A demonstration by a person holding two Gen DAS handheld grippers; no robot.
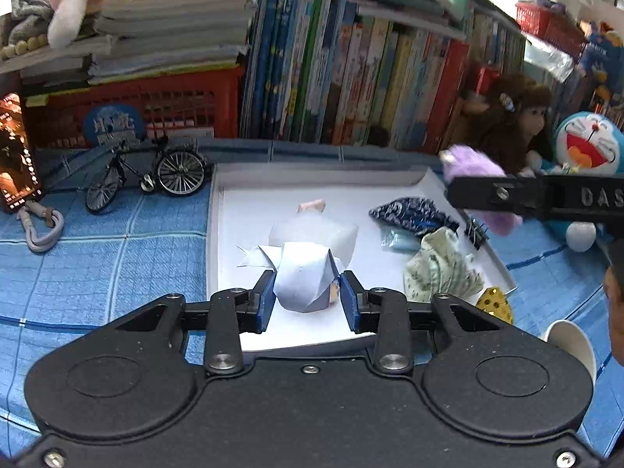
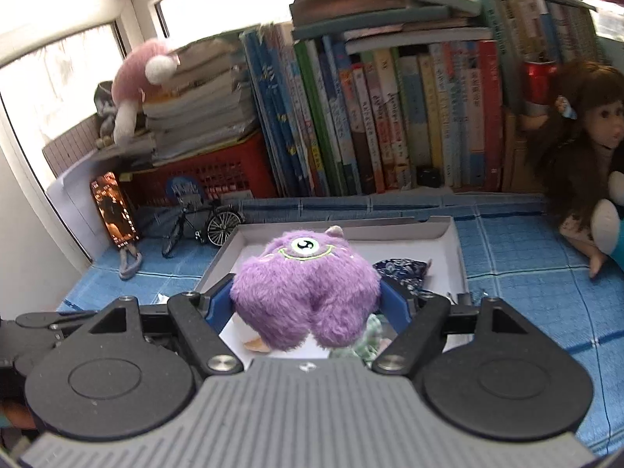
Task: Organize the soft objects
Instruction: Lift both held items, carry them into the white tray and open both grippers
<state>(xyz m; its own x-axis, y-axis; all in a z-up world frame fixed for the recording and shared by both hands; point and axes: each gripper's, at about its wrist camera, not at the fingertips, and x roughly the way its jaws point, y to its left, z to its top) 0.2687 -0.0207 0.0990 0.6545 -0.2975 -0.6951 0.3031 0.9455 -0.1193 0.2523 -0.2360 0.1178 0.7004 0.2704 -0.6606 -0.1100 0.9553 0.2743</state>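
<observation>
The left gripper point(image 1: 308, 298) holds a small white cloth figure point(image 1: 302, 282) between its blue pads, the jaws narrow and pressed on both sides of it, above the white tray point(image 1: 249, 327) on the blue checked cloth point(image 1: 117, 257). The right gripper point(image 2: 308, 306) holds a purple plush monster point(image 2: 308, 292), the jaws wide around its furry body, also over the tray. In the tray lie a dark blue patterned pouch point(image 1: 409, 214) and a pale green cloth point(image 1: 440, 269). Behind stand books point(image 1: 351, 78), a toy bicycle point(image 1: 148, 175) and a doll point(image 2: 585, 136).
</observation>
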